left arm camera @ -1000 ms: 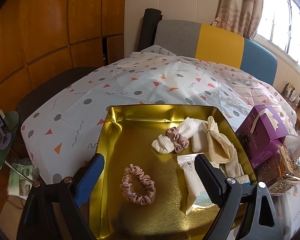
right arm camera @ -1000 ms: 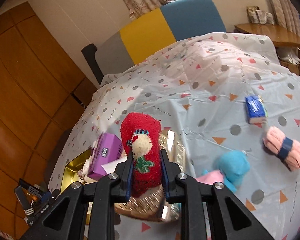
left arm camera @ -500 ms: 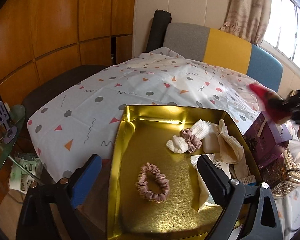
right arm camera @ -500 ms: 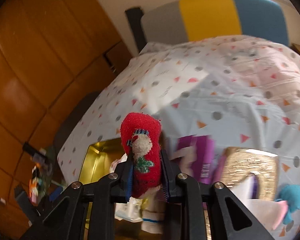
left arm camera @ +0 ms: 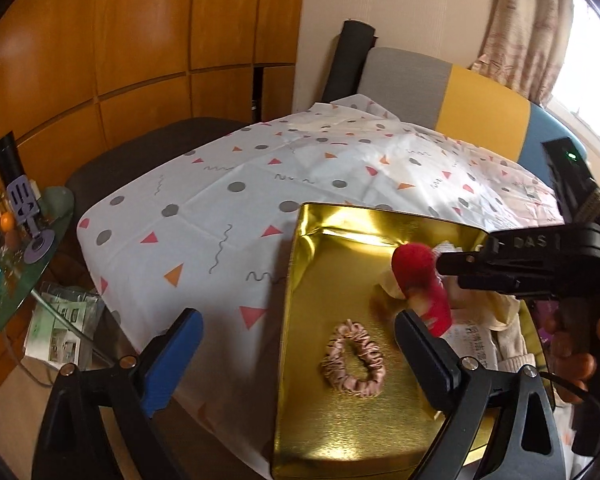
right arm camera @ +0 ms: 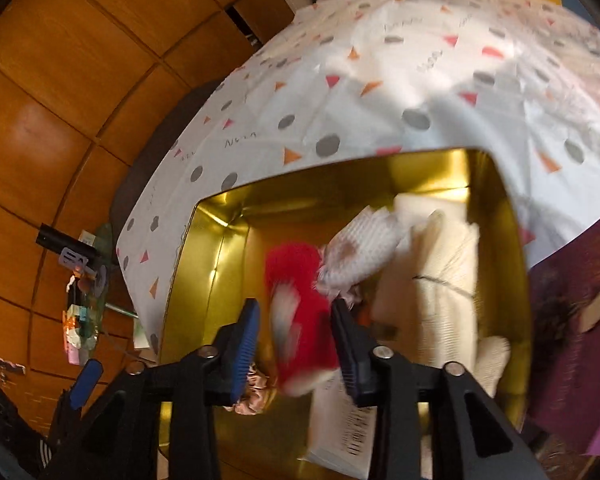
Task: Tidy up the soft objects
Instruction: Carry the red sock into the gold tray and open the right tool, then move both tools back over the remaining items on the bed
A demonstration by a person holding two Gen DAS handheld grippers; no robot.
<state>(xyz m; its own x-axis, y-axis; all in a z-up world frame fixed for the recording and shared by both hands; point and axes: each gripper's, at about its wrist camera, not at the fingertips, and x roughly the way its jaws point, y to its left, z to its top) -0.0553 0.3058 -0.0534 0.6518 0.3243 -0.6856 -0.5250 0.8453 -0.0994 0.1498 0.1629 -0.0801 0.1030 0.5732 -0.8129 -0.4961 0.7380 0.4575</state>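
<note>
Over gold tray (right arm camera: 204,236) now, red sock (right arm camera: 300,320)

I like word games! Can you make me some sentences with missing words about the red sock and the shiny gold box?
1. The red sock sits between the fingers of the ____ gripper, whose jaws have just been opening.
2. The sock is above the ____-coloured tin.
3. The pink scrunchie lies ____ the tin.
4. The left gripper holds ____.

Missing words: right; gold; inside; nothing
</note>
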